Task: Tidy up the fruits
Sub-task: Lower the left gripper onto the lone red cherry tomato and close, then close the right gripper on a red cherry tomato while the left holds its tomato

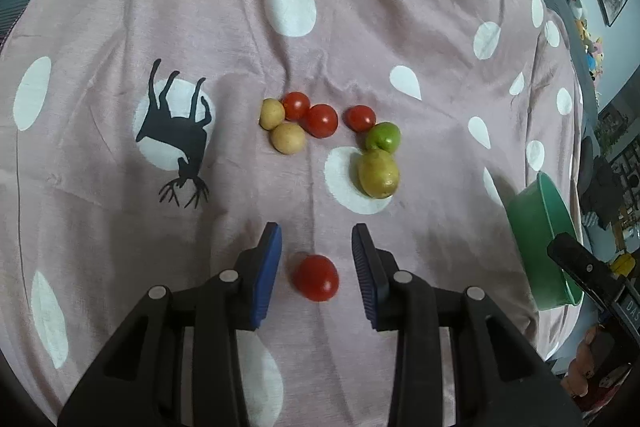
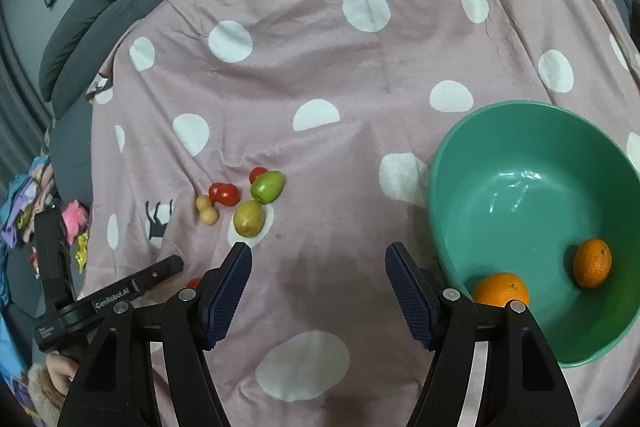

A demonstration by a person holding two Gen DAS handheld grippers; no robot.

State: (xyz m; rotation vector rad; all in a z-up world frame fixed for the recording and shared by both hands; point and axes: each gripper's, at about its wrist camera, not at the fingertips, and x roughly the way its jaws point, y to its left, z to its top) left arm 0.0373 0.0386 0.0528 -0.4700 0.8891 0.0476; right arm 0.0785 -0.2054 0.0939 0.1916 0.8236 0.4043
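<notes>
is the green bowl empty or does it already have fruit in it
Not empty: the green bowl holds two oranges near its front wall; the rest of its floor is bare.

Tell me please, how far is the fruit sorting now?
Done: two oranges lie in the green bowl. In hand: the left gripper has its jaws on either side of one red tomato without pressing it; the right gripper is open and empty. Left: the cluster of seven pieces on the pink cloth.

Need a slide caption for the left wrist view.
Left tongs open around a lone red tomato on the spotted bedspread, fruit cluster ahead.
</notes>
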